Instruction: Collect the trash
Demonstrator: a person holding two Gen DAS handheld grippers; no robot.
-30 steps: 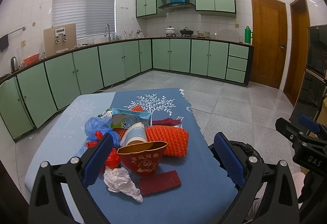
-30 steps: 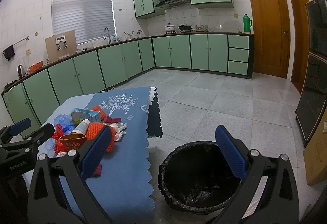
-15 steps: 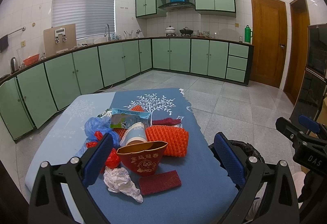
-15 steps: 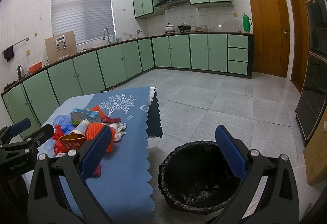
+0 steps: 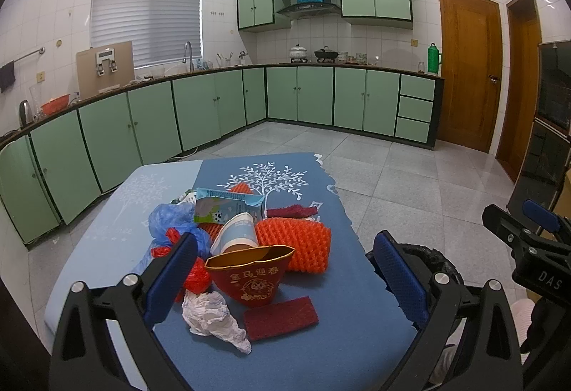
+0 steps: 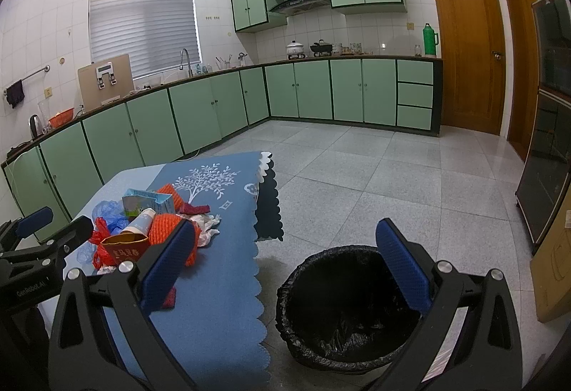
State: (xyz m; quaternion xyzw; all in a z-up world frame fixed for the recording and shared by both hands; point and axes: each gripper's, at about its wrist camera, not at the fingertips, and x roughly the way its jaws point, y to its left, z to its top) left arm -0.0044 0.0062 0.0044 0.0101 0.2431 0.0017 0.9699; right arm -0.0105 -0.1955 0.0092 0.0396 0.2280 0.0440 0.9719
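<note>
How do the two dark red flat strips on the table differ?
Position: the near red strip lies at the front of the pile beside the crumpled white paper; the far red strip lies behind the orange foam net.
Surroundings: the near red strip sits alone on bare cloth, while the far red strip is partly hidden by the net.
Outline: the near one looks a clean rectangle, the far one ragged.
Shared: dark red, lying flat, untouched.

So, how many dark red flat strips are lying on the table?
2 show: one dark red strip at the near edge of the pile, beside the crumpled tissue; another strip behind the orange foam net. The pile may hide more.
</note>
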